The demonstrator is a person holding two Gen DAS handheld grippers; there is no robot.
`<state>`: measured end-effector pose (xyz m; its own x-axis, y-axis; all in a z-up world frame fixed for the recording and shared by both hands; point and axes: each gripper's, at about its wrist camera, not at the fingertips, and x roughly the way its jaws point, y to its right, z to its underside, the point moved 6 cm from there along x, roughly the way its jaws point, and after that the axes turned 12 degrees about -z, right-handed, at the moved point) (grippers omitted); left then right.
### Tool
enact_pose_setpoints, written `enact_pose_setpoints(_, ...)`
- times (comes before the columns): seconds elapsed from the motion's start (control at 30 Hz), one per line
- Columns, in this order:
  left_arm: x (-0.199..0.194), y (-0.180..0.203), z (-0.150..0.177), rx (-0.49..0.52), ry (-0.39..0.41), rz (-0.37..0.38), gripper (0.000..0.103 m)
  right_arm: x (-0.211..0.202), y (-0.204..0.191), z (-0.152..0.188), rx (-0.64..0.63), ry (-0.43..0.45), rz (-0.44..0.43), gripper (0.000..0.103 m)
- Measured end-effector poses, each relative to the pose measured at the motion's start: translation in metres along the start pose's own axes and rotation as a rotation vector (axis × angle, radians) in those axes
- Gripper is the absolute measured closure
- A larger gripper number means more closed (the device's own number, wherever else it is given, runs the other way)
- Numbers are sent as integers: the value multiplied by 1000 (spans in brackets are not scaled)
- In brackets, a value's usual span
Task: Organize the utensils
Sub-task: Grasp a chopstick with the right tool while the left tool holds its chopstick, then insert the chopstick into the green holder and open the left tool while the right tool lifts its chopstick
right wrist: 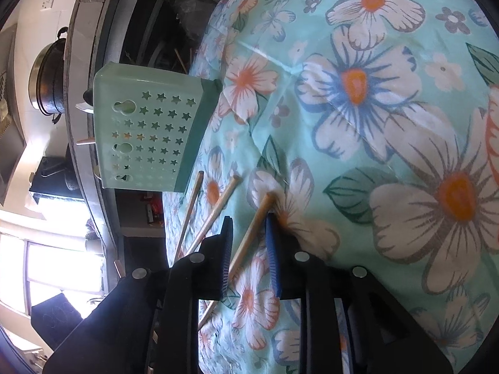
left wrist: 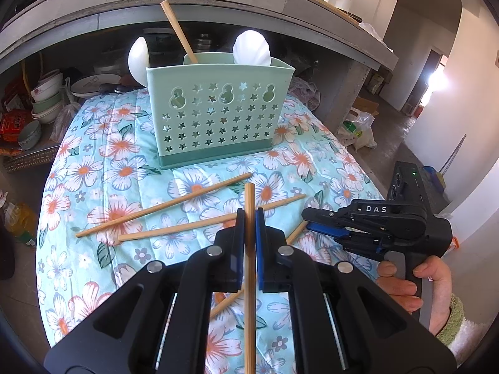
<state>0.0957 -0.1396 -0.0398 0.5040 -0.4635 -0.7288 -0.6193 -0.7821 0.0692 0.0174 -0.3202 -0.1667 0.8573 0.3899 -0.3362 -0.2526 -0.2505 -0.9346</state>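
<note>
My left gripper (left wrist: 249, 215) is shut on a wooden chopstick (left wrist: 249, 198), which stands upright between its pads above the floral cloth (left wrist: 103, 162). A mint-green caddy (left wrist: 218, 115) with star cut-outs stands beyond it and holds a chopstick (left wrist: 177, 28) and two white spoons (left wrist: 251, 48). Two more chopsticks (left wrist: 162, 208) lie crossed on the cloth. My right gripper (right wrist: 249, 218) is low over the cloth with its jaws apart. A chopstick (right wrist: 252, 233) lies slantwise between them, not pinched. The right gripper (left wrist: 308, 219) also shows at the right of the left wrist view, held by a hand.
The caddy (right wrist: 146, 134) sits near the cloth's far edge, and two chopsticks (right wrist: 218, 212) lie between it and my right gripper. Behind is a grey concrete counter (left wrist: 218, 6) with bowls (left wrist: 46, 99) stacked underneath. Plastic bags (left wrist: 358, 131) lie on the floor to the right.
</note>
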Motion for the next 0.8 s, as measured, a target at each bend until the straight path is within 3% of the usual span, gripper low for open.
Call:
enact_pose_setpoints(0.17,0,0,0,-1,0,0,98,6,-3,0,-6,22,26,84)
enact_pose_setpoints(0.23,-1,-1,0,-1,0,-1,98,8,-4,-1,-7,32,35,91)
enact_pose_setpoints(0.57,0,-2,1,-10,2,-12,98,0,-21,-2,-69,54,-13,91)
enact_pose_setpoints(0.8,0,-3,0,-14,1,-18,98,-24,-53,-9,-185,115,-37,93)
